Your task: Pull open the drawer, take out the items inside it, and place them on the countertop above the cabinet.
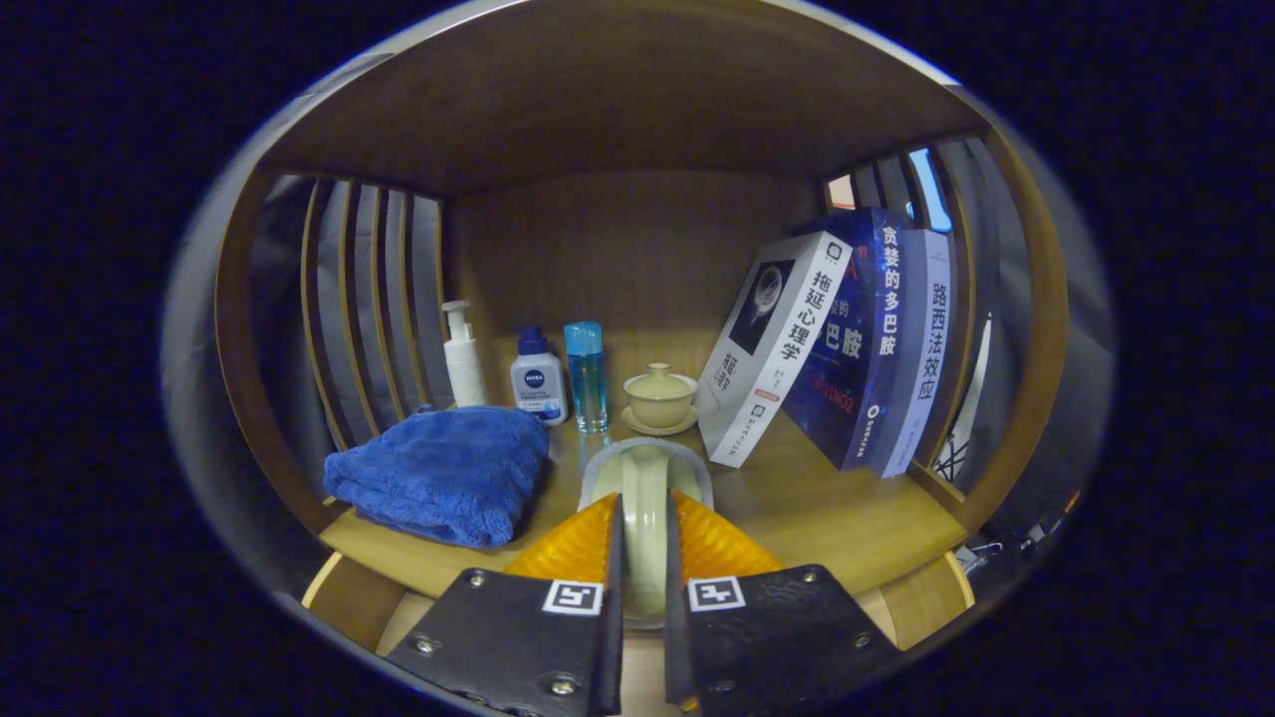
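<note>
My gripper (644,510) is shut on a pale green ceramic piece (645,476), which looks like a small cup or dish held edge-on. Both fingers press its sides, and its far end pokes out just beyond the fingertips. It hangs just over the front of the wooden countertop (847,518), which lies inside an open wooden shelf unit. The cabinet's rounded front corners show below either side of the fingers. Whether the piece touches the wood is hidden by the fingers.
A folded blue towel (438,473) lies left of the fingers. Behind it stand a white pump bottle (463,358), a small blue-capped bottle (538,380) and a clear blue bottle (586,376). A lidded tea bowl on a saucer (659,396) sits straight ahead. Three books (857,344) lean at the right.
</note>
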### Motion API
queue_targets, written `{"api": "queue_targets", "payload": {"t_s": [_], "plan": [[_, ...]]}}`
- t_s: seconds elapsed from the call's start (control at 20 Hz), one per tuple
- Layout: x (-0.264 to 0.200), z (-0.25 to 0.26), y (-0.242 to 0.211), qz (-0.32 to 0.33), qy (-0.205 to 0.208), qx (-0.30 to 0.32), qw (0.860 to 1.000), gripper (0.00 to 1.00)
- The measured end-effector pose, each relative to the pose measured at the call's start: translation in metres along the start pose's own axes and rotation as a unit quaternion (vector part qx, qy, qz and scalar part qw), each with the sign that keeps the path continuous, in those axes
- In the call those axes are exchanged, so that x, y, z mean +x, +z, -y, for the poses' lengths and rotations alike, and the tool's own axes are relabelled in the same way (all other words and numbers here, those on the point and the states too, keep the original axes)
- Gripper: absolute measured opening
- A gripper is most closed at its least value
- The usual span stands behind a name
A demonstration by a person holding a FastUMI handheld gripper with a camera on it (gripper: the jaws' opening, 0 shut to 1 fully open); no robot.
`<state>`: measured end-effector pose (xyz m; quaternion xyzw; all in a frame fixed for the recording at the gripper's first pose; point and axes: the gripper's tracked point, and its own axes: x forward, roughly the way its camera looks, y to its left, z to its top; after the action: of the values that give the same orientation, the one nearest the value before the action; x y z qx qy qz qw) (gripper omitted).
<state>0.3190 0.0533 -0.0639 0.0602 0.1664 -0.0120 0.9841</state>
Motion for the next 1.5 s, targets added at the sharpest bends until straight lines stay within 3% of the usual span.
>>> {"api": "queue_targets", "payload": {"t_s": [0.8, 1.2, 1.5], "plan": [[-0.01, 0.004, 0.017, 0.092, -0.001, -0.006, 0.996, 0.21], [-0.057, 0.001, 0.039, 0.133, 0.017, 0.003, 0.991, 0.21], [-0.118, -0.009, 0.017, 0.13, 0.047, -0.002, 0.99, 0.21]]}}
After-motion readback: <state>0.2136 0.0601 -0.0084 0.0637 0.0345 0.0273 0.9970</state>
